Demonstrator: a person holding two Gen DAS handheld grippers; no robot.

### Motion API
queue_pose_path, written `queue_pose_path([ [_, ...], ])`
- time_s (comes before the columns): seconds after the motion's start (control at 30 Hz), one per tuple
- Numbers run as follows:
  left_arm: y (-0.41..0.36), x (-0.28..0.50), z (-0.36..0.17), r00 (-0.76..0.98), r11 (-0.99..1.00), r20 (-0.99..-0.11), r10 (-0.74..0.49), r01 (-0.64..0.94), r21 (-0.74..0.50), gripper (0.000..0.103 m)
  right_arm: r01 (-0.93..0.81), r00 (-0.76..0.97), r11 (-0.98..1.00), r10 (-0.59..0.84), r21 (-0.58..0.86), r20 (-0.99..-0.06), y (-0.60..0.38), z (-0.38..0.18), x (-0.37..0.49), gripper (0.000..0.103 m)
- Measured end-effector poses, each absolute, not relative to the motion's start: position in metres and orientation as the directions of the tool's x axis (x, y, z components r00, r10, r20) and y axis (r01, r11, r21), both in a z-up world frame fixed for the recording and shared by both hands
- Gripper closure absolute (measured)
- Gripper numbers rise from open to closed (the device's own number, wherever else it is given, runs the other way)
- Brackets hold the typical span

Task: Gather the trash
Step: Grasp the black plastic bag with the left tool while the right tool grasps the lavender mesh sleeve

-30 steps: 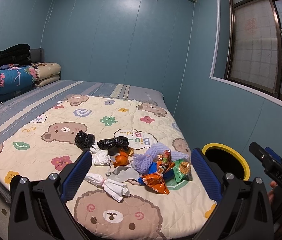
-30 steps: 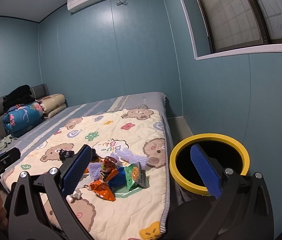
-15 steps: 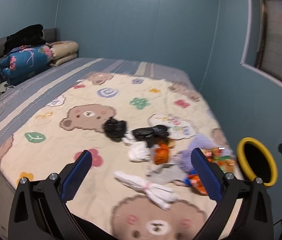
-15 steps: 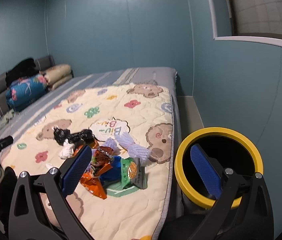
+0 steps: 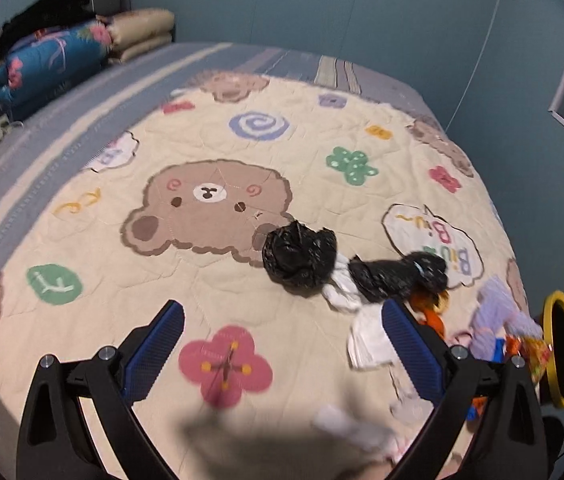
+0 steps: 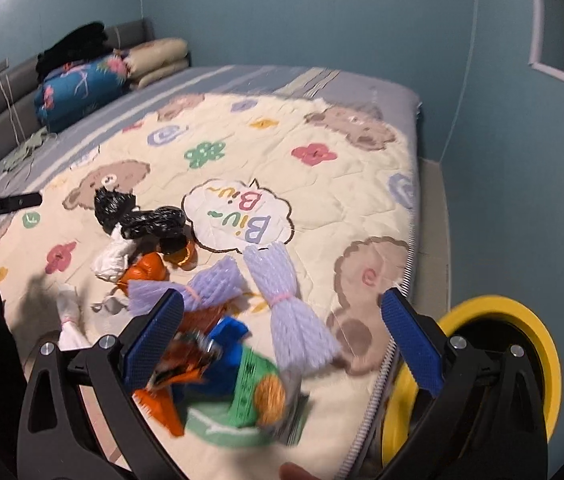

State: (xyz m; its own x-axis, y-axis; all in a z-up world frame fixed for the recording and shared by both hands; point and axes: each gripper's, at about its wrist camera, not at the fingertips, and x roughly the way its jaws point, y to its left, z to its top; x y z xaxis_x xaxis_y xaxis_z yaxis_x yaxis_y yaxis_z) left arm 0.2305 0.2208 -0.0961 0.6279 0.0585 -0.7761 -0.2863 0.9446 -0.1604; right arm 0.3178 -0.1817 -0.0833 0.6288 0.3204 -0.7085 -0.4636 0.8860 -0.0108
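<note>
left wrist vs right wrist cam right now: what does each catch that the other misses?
Left wrist only: the pink flower print between the open left tongs, and the whole large bear face. Right wrist only: the two lilac foam nets and the green snack packet seen clearly between the open right tongs. Both: the black bags, the Biu print and the yellow-rimmed bin.

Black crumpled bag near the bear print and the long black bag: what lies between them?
A white crumpled piece lies between the black crumpled bag and the long black bag, seen in the left wrist view.
</note>
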Motion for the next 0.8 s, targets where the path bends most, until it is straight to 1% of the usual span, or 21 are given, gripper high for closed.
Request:
queue_pose_path([
  [0.2,0.232,0.273,-0.121,0.596,0.937,-0.803,0.026,-0.295,-0.189,0.007,-0.502,0.530,0.865,0.302,-0.006,-0.793,-0.161,-0.112,0.368,0.008],
  [0.33,0.240,0.289,-0.136,0.583,0.914,-0.812,0.006,-0.333,-0.233,0.007,-0.505,0.496,0.863,0.300,0.010,-0.815,-0.149,-0.128,0.384,0.008],
  [0.5,0.240,0.305,-0.154,0.550,0.912,-0.834,0.041,-0.363,-0.194,0.007,-0.511,0.459,0.859,0.297,0.024,-0.837,-0.135,-0.153,0.393,0.008],
  [0.63,0.241,0.317,-0.167,0.524,0.909,-0.851,0.040,-0.373,-0.188,0.007,-0.495,0.426,0.866,0.318,0.077,-0.847,-0.136,-0.168,0.397,0.009],
  [0.67,0.239,0.321,-0.171,0.519,0.910,-0.854,0.038,-0.371,-0.185,0.007,-0.493,0.424,0.866,0.317,0.077,-0.848,-0.136,-0.170,0.398,0.011],
  [0.7,0.237,0.324,-0.174,0.515,0.913,-0.856,0.040,-0.367,-0.178,0.007,-0.494,0.422,0.866,0.315,0.075,-0.850,-0.135,-0.172,0.398,0.018],
  [0.77,0.231,0.332,-0.179,0.509,0.920,-0.860,0.047,-0.358,-0.161,0.009,-0.494,0.421,0.868,0.290,0.051,-0.859,-0.131,-0.176,0.400,0.022],
  [0.8,0.230,0.334,-0.181,0.507,0.921,-0.861,0.045,-0.354,-0.160,0.015,-0.492,0.422,0.869,0.283,0.045,-0.861,-0.129,-0.177,0.401,0.024],
])
